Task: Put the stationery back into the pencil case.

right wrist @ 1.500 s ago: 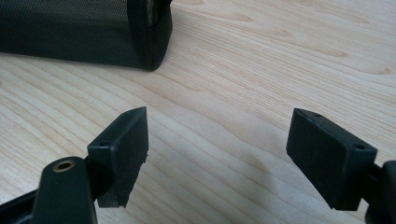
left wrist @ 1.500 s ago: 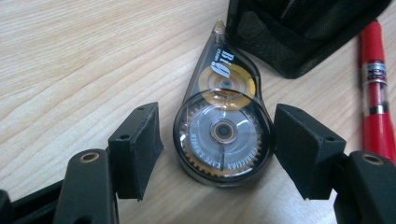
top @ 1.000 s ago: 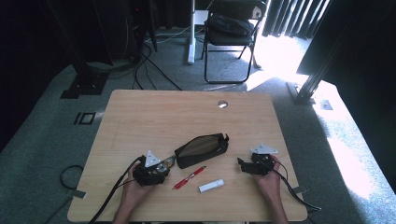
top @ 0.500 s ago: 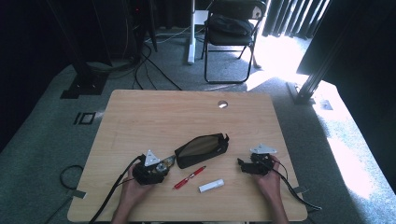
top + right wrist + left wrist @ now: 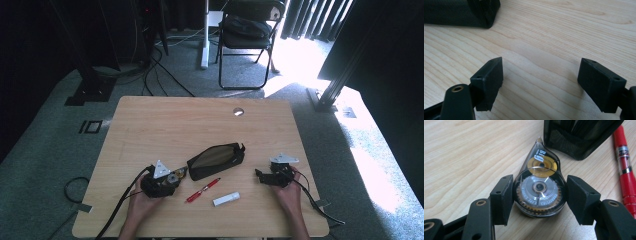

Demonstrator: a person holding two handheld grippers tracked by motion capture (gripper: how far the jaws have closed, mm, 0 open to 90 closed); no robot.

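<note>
Grasping step: left gripper [image 5: 539, 202] brackets the correction tape [image 5: 539, 187], jaws not yet clamped; next, squeeze shut. Right gripper [image 5: 540, 82] rests released on the counter [image 5: 549, 37].

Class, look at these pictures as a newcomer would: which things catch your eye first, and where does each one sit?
First comes the clear correction tape dispenser, lying flat on the wooden table between the fingers of the left gripper, which flank it. Next, the red pen lies near the table's front edge, just in front of the dark pencil pouch. The right gripper stands wide open over bare wood.
</note>
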